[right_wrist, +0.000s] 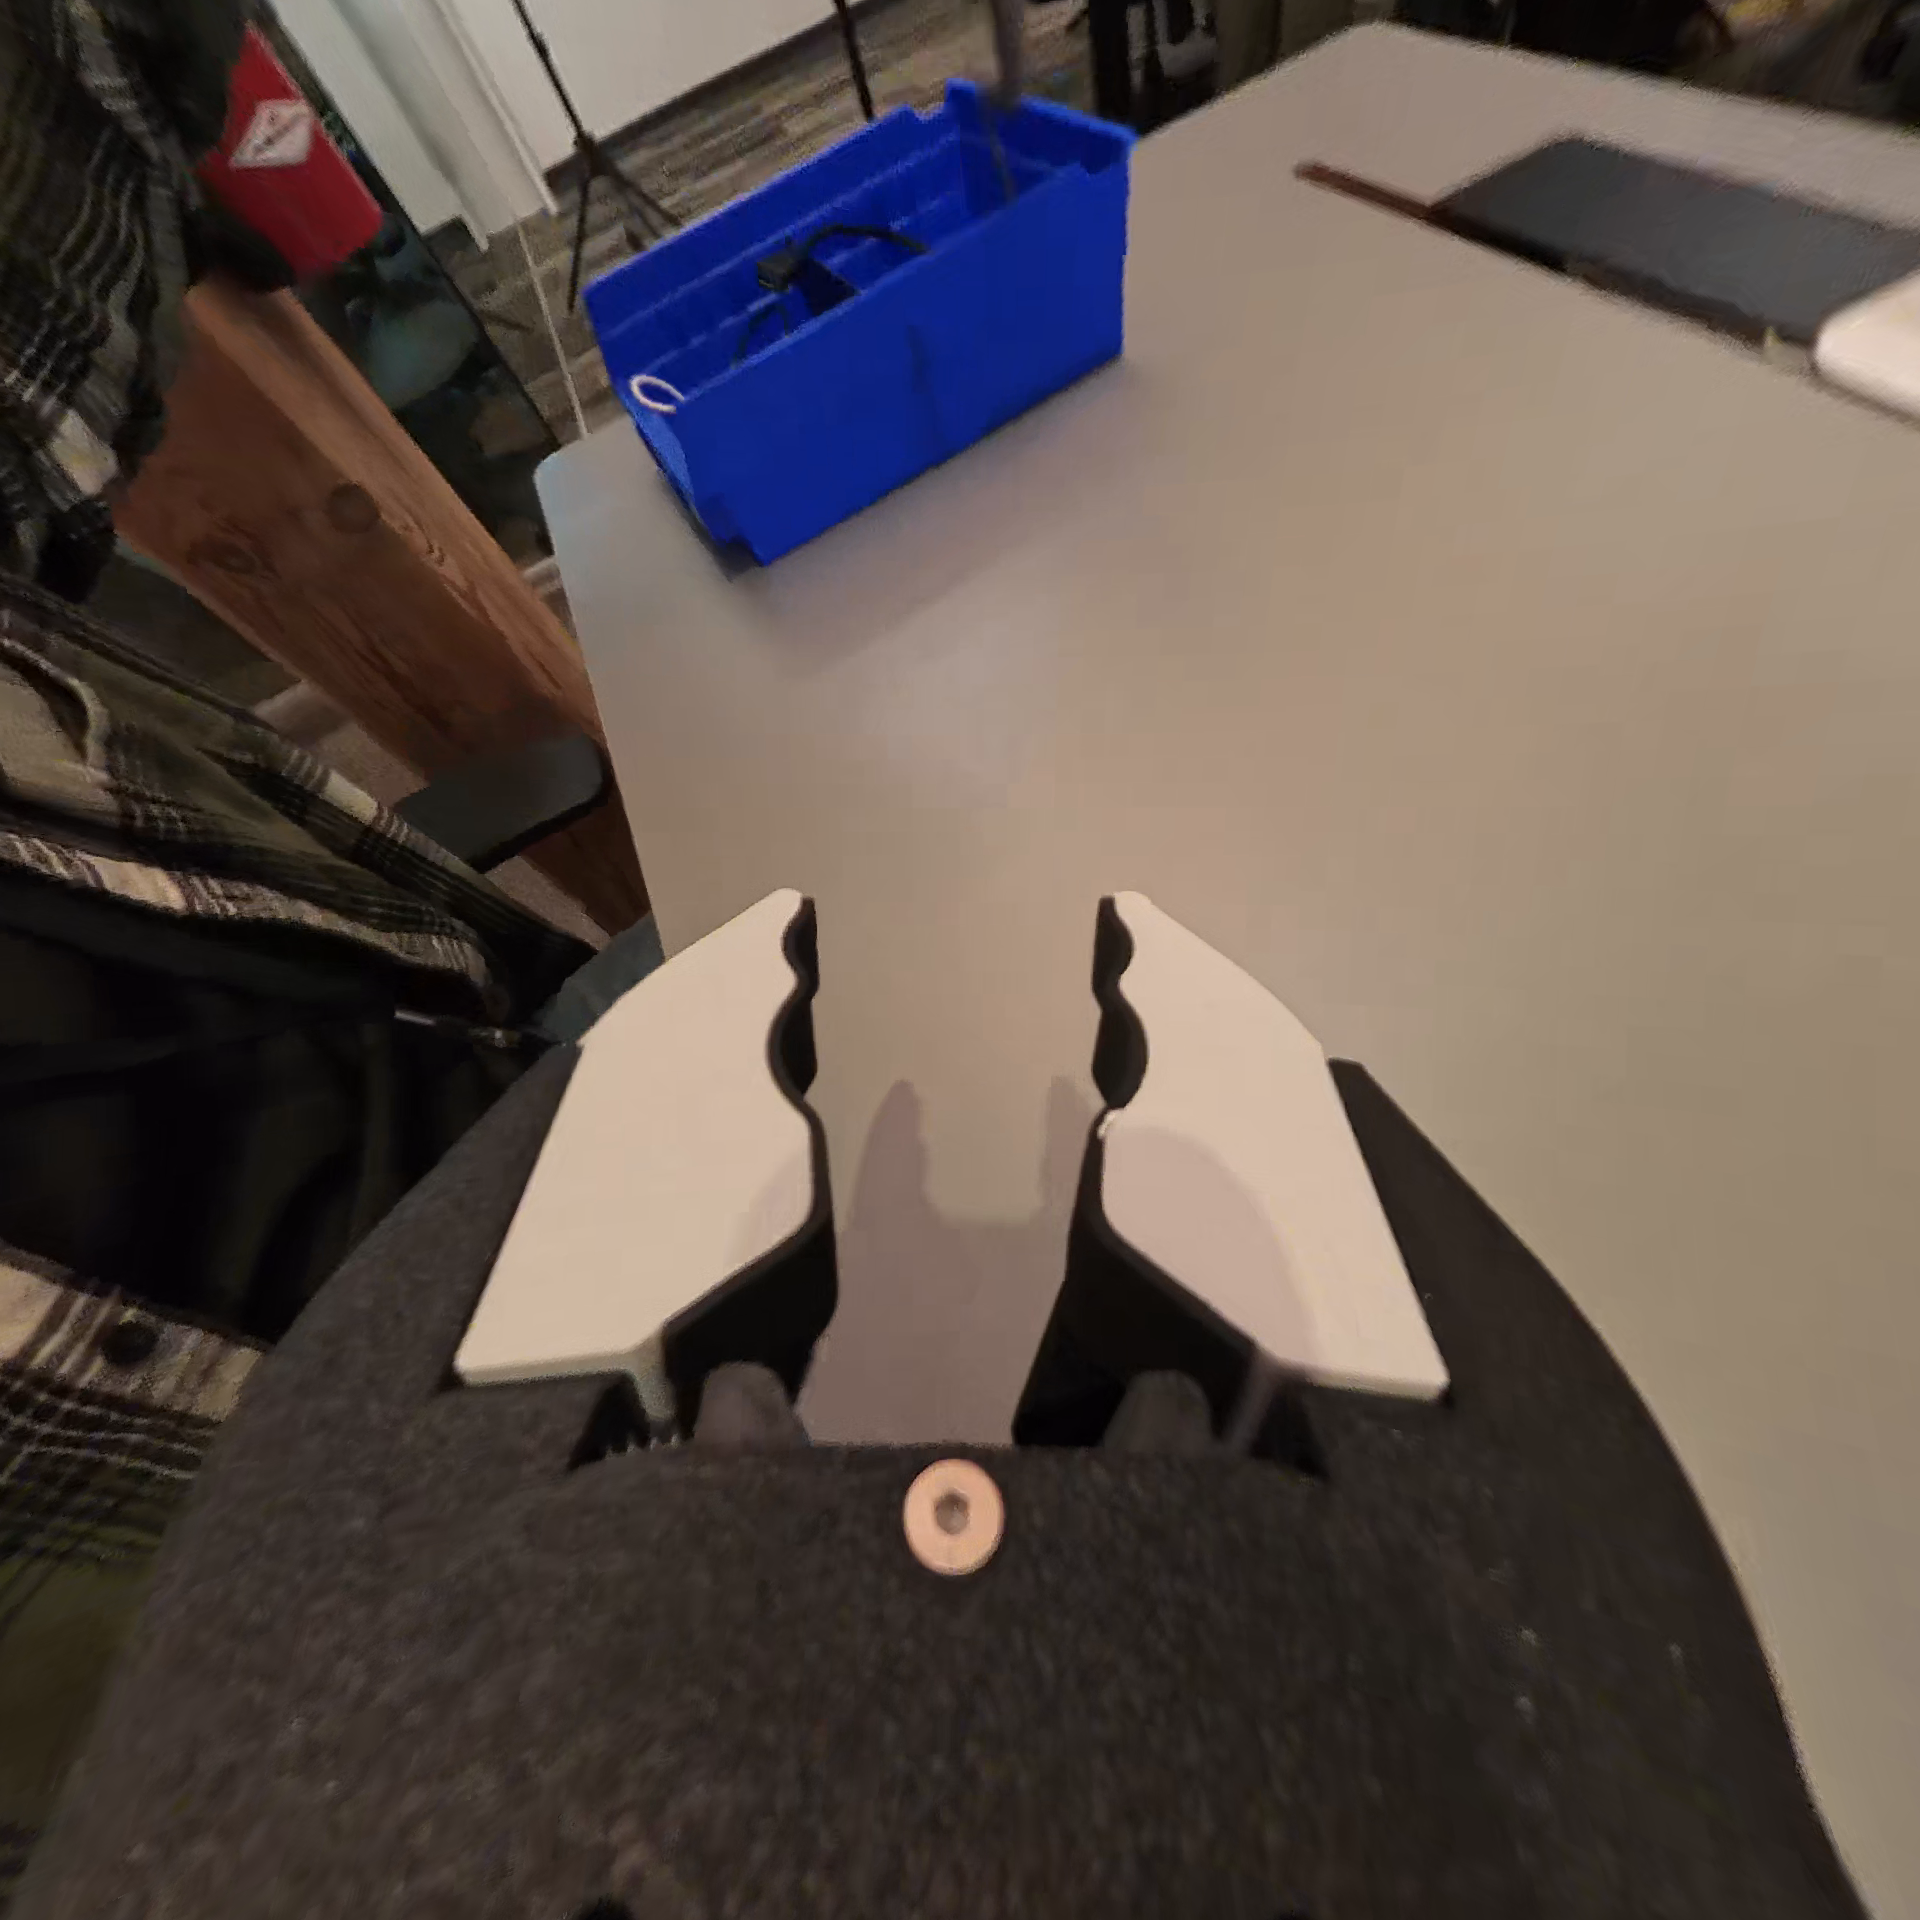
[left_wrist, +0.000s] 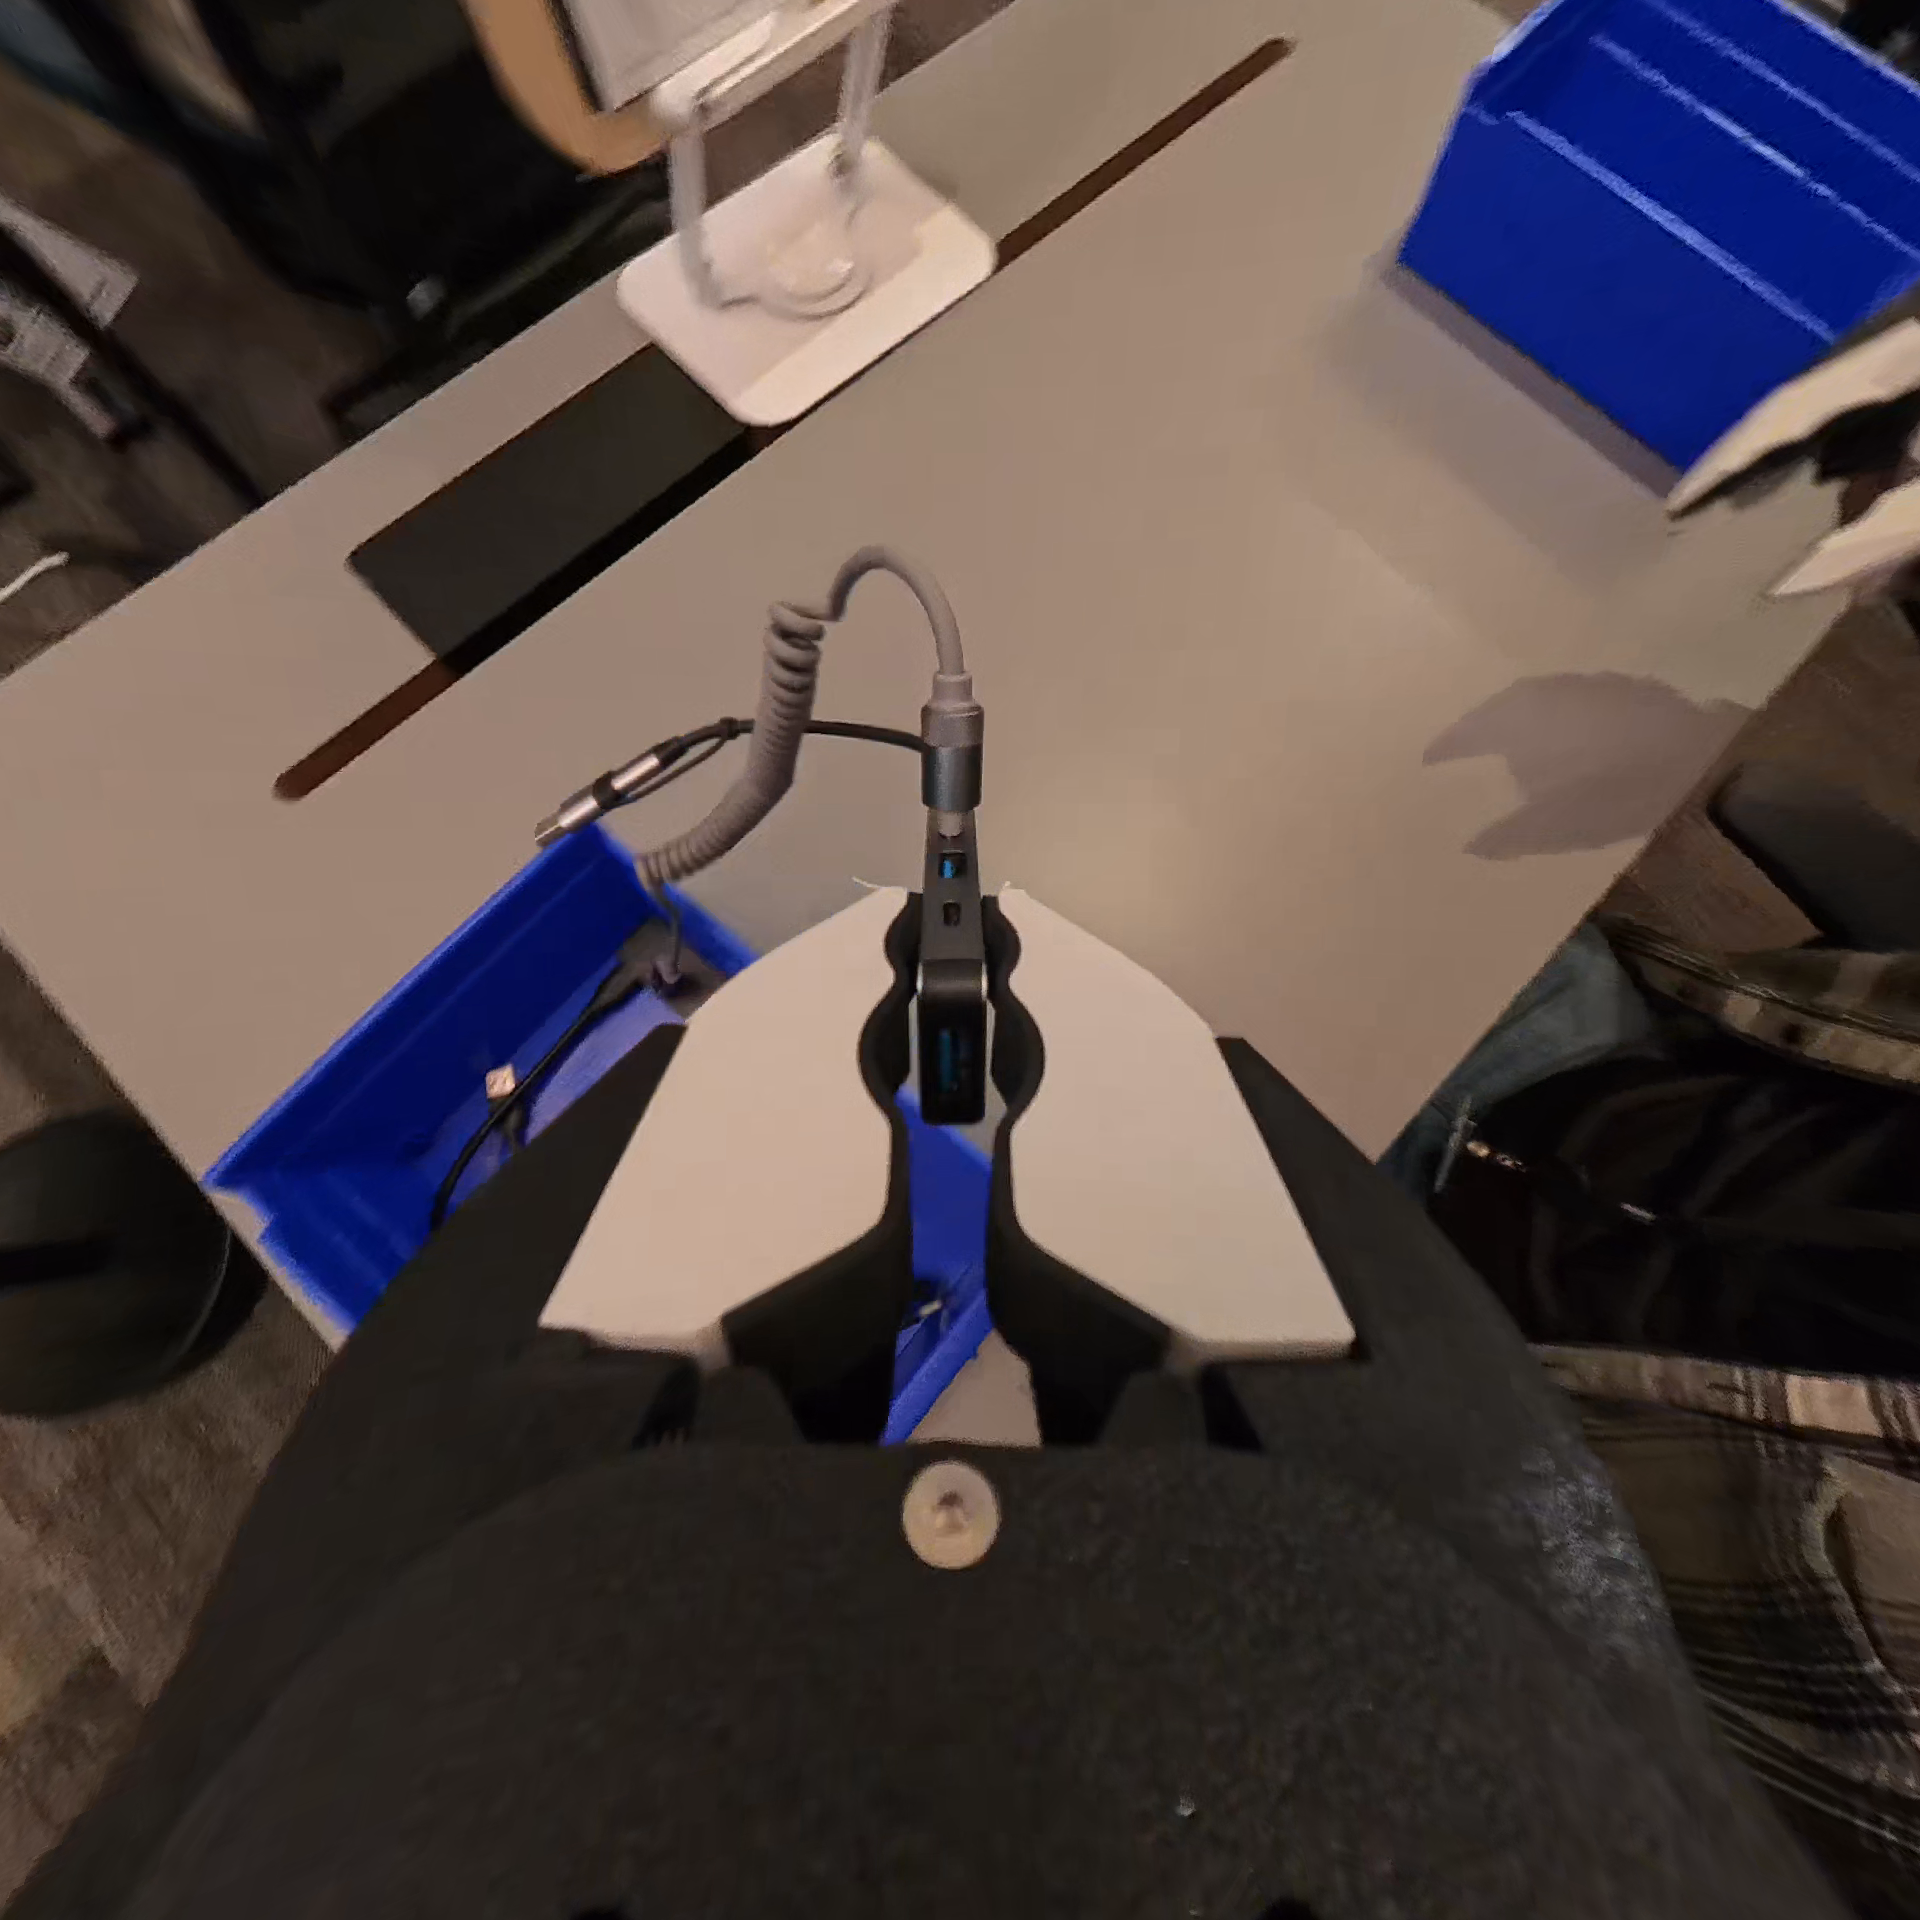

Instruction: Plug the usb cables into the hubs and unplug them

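Observation:
My left gripper [left_wrist: 948,899] is shut on a dark grey USB hub [left_wrist: 951,997], held upright above the grey table [left_wrist: 1195,644]. A grey coiled USB cable [left_wrist: 774,717] is plugged into the hub's top end by its metal plug [left_wrist: 951,764]. The cable loops left and hangs down into a blue bin [left_wrist: 416,1049]. A thin black cable with a second plug [left_wrist: 613,790] trails left from the hub. My right gripper [right_wrist: 954,914] is open and empty, low over the bare table [right_wrist: 1351,727]. It also shows at the right edge of the left wrist view [left_wrist: 1829,468].
A second blue bin [left_wrist: 1662,239] stands at the far right. The blue bin with cables in it shows in the right wrist view [right_wrist: 883,343] at the table's far corner. A white stand base [left_wrist: 805,301] sits by a dark slot [left_wrist: 540,540]. A person's plaid sleeve [right_wrist: 156,810] is at the left. The grippers' ends are close to 40 cm from one another.

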`<state>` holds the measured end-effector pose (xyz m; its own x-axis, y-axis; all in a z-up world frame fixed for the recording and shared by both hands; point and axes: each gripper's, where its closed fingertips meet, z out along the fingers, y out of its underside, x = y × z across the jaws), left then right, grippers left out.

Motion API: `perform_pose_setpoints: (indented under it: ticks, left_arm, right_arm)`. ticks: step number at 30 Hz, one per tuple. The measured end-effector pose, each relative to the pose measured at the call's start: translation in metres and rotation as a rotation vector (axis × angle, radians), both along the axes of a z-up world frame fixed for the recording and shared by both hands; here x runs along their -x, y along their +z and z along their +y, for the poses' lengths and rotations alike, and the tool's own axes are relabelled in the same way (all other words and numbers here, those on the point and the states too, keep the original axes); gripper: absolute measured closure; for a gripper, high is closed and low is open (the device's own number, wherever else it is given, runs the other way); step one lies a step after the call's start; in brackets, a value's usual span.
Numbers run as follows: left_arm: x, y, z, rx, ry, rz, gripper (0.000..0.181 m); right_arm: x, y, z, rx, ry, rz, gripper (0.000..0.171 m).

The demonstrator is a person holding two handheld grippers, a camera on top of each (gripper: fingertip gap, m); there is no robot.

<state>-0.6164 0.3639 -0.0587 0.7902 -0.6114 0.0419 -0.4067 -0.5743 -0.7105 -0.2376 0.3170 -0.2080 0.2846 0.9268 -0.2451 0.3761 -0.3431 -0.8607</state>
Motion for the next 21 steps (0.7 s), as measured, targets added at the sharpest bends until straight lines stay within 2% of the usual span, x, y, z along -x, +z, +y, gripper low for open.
perform_pose_setpoints:
  ticks: [5,12,16,21]
  left_arm:
    - [-0.068,0.015,-0.014,-0.016,-0.167,0.011,0.172]
    - [-0.131,0.004,-0.025,0.027,-0.318,0.033,0.172]
    - [-0.16,-0.006,-0.038,0.067,-0.398,0.033,0.172]
    - [-0.182,-0.019,-0.048,0.102,-0.471,0.028,0.172]
  right_arm:
    - [0.032,0.062,0.007,-0.183,0.126,-0.018,0.119]
    - [0.102,0.123,0.014,-0.363,0.348,-0.001,0.123]
    - [0.151,0.134,0.019,-0.411,0.492,-0.042,0.116]
    - [0.183,0.12,0.009,-0.347,0.653,-0.119,0.116]
